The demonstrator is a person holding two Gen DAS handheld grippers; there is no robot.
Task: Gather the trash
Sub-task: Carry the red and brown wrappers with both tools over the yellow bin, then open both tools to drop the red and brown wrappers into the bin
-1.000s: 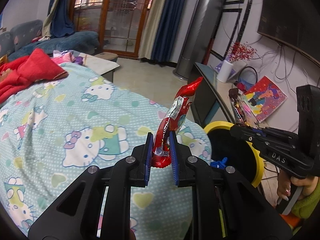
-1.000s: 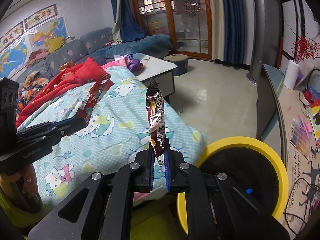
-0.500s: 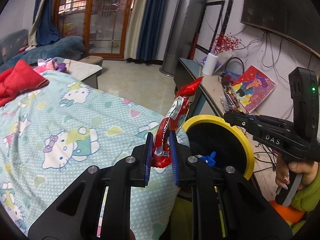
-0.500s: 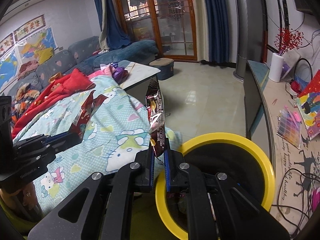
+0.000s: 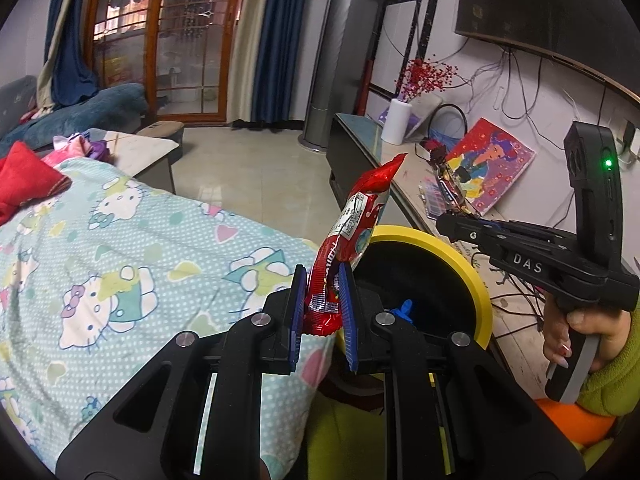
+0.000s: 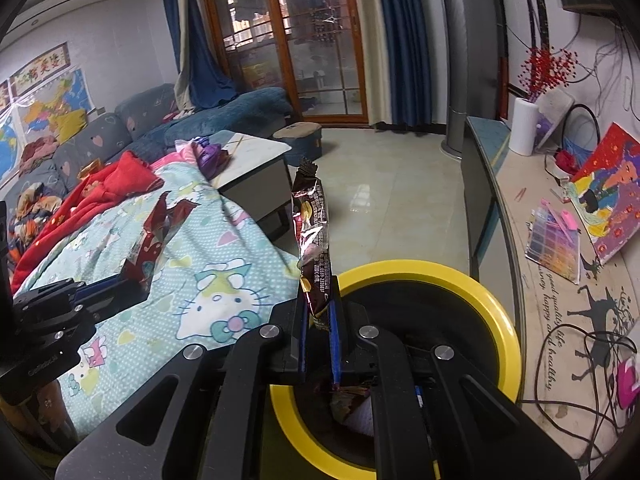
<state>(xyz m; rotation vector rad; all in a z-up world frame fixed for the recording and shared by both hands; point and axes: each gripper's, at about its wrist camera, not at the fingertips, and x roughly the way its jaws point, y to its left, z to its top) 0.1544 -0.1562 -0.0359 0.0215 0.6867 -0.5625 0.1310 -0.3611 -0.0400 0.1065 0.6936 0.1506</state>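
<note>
Bed before my claws: cartoon-cat quilt [image 6: 208,280] covered it. Red blanket [image 6: 100,192] lay bunched on far part; pink and purple clothes [image 6: 204,156] at far edge. Yellow-rimmed bin [image 6: 472,300] stood on tiled floor [image 6: 392,184] just beside bed's near corner.

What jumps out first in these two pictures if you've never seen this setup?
A red wrapper stands upright, pinched in the left gripper, while the right gripper clamps a dark brown wrapper. Just beyond both sits a yellow-rimmed black bin, beside a cartoon-cat bedspread.
</note>
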